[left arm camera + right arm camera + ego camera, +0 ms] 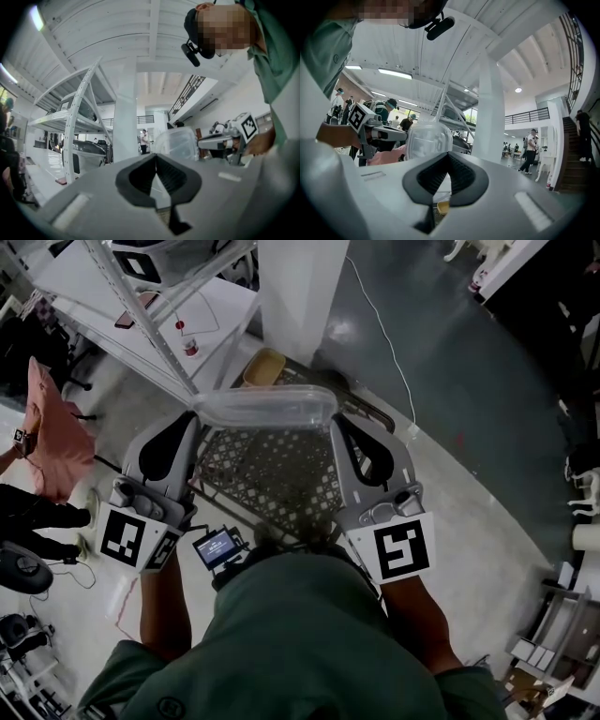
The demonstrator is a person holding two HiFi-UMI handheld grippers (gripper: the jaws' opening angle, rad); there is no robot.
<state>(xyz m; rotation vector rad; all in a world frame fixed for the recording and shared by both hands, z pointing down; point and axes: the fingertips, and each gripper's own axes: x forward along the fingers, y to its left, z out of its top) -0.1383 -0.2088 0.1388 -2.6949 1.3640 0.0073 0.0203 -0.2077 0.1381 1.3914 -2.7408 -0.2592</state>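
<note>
Left tongs (194, 418) are pinching the left rim of a clear plastic tub (265, 407), jaws almost together; right tongs (334, 424) are pinching its right rim likewise. Tub is hanging between them, over a mesh basket (272, 479).

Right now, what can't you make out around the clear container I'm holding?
- Head view: the clear container covers the tips of the left gripper and right gripper.
- Head view: the person's body hides the mesh basket on its near side.
- Gripper views: each gripper's body hides the container's lower part.
- Tan bowl: contents too small.
</note>
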